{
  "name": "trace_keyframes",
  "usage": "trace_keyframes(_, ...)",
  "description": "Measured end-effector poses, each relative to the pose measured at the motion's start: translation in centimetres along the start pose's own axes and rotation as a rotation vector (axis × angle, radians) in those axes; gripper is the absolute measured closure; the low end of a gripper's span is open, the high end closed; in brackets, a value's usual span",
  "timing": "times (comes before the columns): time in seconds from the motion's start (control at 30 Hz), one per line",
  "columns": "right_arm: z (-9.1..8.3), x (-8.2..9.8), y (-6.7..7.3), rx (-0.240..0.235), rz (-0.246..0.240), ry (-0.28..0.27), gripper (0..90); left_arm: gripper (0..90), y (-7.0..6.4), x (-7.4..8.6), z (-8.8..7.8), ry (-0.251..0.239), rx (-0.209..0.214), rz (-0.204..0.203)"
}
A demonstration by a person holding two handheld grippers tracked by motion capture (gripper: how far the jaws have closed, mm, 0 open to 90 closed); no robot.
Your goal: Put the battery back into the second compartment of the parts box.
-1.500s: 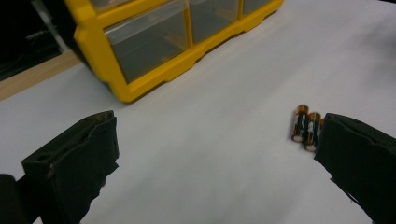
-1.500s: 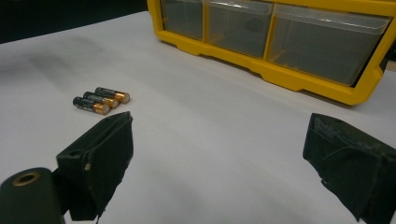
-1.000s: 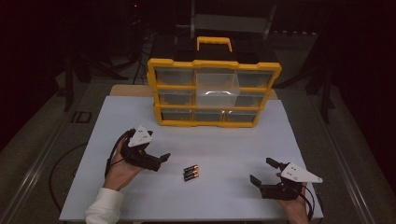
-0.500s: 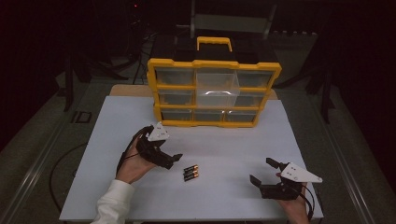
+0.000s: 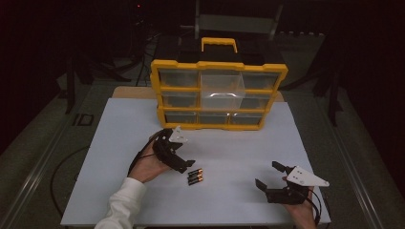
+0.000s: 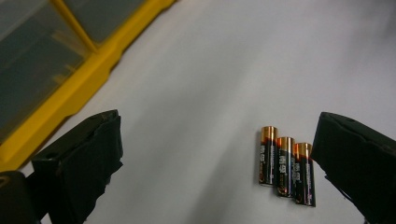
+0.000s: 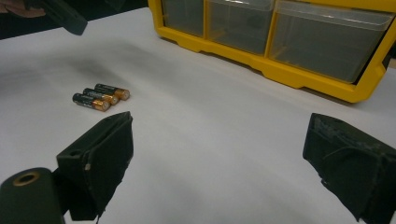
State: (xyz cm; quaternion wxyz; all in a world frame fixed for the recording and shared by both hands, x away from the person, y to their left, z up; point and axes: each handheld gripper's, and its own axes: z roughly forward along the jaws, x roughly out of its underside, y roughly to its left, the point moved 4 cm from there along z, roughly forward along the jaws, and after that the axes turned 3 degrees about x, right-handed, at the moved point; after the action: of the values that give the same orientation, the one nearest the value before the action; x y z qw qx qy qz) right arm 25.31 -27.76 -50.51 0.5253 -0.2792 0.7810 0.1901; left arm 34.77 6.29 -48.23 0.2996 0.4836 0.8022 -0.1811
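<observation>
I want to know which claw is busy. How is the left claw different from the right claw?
The left claw hovers right beside the three batteries; the right claw sits far from them, near the table's front edge. The left claw points down toward the batteries; the right claw lies low and level. Both are black, wide open and holding nothing.

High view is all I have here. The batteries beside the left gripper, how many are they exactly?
Observer: Three batteries, side by side and touching, as the left gripper view shows.
Operator: Are they between the jaws?
Observer: Not centred. The left gripper is wide open, and the batteries lie close to the jaw at the right of its view.
Operator: And the right gripper?
Observer: The right gripper is open, with bare table between its jaws.
</observation>
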Motion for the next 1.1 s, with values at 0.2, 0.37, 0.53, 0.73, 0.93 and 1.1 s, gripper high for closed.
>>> trace_keyframes(0.2,0.0,-0.1,0.1,-0.006,0.001,-0.003,8.5,3.0,-0.3,-0.2,1.1,0.049,0.027,0.011)
trace_keyframes(0.37,0.1,0.0,0.0,-0.007,0.0,0.002,8.5,3.4,-0.5,-0.3,1.8,0.088,0.047,0.021)
trace_keyframes(0.53,0.1,0.0,0.0,-0.006,-0.003,0.004,8.6,4.0,-0.8,-0.4,2.5,0.121,0.059,0.035)
trace_keyframes(0.73,0.1,0.0,0.0,-0.005,-0.006,0.005,8.5,5.8,-1.0,-0.5,3.1,0.146,0.076,0.031)
trace_keyframes(0.93,0.1,0.0,0.1,-0.005,-0.009,0.008,8.5,11.8,-1.3,-0.3,3.8,0.171,0.062,0.036)
trace_keyframes(1.1,0.1,0.0,0.1,-0.003,-0.01,0.008,8.6,25.0,-1.6,-0.2,4.0,0.175,0.097,0.05)
